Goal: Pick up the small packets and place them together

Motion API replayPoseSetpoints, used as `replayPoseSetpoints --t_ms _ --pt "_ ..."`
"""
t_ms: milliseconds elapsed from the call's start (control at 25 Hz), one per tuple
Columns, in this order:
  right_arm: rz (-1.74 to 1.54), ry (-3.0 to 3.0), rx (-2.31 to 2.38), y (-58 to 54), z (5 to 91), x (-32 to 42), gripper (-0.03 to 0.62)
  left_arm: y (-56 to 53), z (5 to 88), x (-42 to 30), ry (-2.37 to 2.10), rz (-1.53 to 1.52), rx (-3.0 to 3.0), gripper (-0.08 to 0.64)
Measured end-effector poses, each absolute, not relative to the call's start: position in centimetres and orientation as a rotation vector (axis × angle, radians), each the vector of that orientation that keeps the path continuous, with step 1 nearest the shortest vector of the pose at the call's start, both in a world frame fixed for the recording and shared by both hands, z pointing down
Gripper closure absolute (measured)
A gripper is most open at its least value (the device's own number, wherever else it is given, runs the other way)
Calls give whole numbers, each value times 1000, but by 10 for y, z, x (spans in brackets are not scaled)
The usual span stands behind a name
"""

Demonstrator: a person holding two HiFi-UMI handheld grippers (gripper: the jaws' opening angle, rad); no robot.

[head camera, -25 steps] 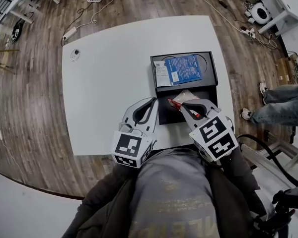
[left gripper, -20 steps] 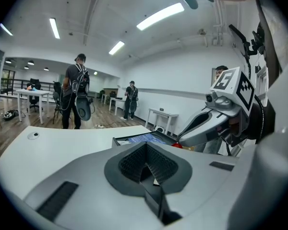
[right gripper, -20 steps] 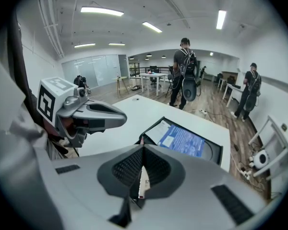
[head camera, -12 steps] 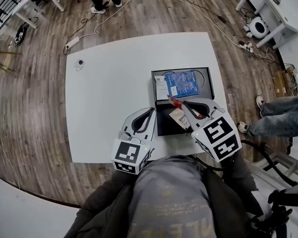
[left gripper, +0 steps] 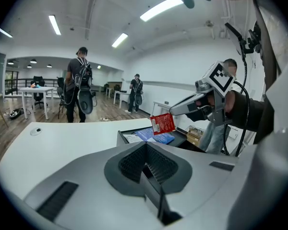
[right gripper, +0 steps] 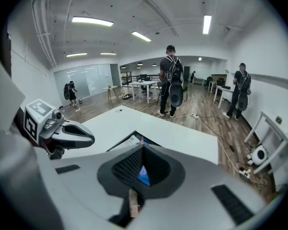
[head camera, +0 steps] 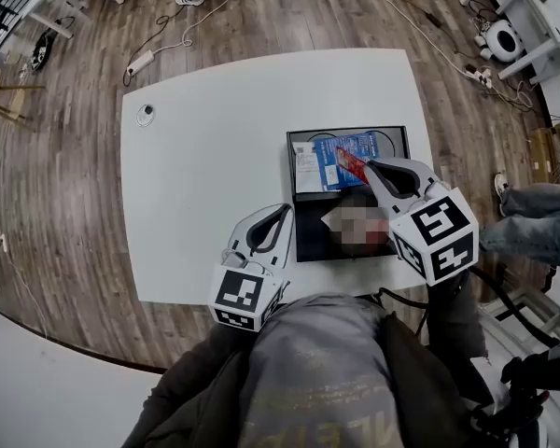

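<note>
On the white table (head camera: 205, 157) sits a black tray (head camera: 305, 241). In its far half lie a blue packet (head camera: 327, 152) and a white packet (head camera: 303, 161); a pale packet (head camera: 329, 218) lies in the near half. My right gripper (head camera: 366, 165) hangs over the blue packet, shut on a small red packet (head camera: 351, 161). The left gripper view shows that red packet (left gripper: 162, 124) dangling from the right gripper (left gripper: 175, 111) above the tray. My left gripper (head camera: 286, 210) rests near the tray's left edge, jaws together, holding nothing.
A small round object (head camera: 146, 112) lies near the table's far left corner. Several people stand on the wooden floor beyond the table (left gripper: 79, 87). Another person's legs (head camera: 532, 217) are close to the table's right side. Cables and a power strip (head camera: 138, 62) lie on the floor.
My right gripper carried the red packet away from me, from the tray's near half to above the blue packet. The left gripper stayed where it was.
</note>
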State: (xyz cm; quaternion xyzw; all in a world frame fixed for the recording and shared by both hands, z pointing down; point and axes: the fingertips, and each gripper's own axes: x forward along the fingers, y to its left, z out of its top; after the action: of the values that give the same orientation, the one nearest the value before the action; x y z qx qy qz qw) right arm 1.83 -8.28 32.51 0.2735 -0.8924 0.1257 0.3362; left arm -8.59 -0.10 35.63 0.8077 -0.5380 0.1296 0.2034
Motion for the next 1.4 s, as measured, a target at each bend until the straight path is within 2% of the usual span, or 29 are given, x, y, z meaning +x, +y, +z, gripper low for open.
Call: replayPoseSetpoints --t_ms 1000,1120,1400 --pt "435 -2213 882 -142 383 51 584 -15 385 -87 -1482 459 2162 558" --pt "431 -2214 897 -145 382 52 520 -15 386 -87 -1481 456 2161 558" --pt "383 -2226 958 -146 369 55 514 -14 382 -86 -1479 441 2182 558"
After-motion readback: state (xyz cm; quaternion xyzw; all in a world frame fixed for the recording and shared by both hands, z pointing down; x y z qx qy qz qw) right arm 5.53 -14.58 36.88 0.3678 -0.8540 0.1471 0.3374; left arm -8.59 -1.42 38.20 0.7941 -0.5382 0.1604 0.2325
